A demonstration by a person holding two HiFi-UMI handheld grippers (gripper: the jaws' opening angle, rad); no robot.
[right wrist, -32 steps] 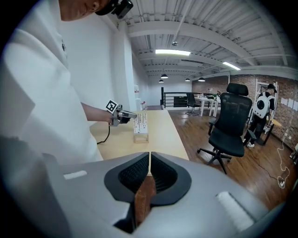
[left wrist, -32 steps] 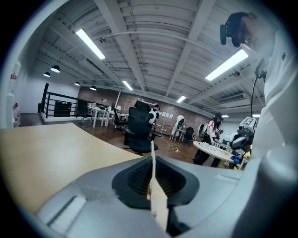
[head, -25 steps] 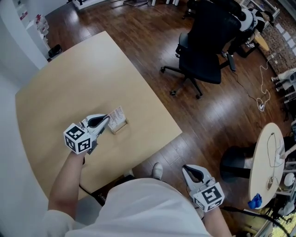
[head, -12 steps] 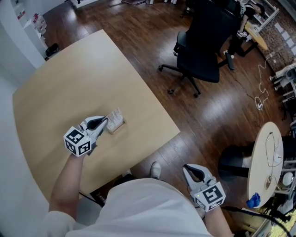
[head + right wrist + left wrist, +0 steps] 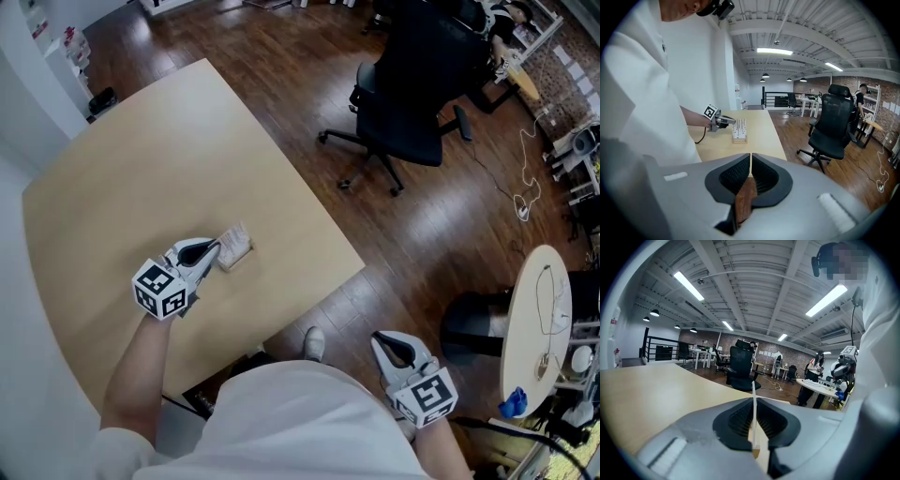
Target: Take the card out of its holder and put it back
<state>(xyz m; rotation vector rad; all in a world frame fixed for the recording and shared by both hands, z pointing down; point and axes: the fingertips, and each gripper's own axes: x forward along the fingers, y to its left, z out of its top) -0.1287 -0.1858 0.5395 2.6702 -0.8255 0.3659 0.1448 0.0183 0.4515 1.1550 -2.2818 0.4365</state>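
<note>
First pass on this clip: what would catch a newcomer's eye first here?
The eye goes to the left gripper near the middle of the pale wooden table, its jaws shut on a thin white card at the small card holder. The right gripper hangs shut and empty off the table's edge, by the person's side. Beyond the table a black office chair stands on the dark wood floor.

Card [image 5: 233,235] between the jaws of the left gripper [image 5: 217,248], now more edge-on over the holder [image 5: 237,254]
</note>
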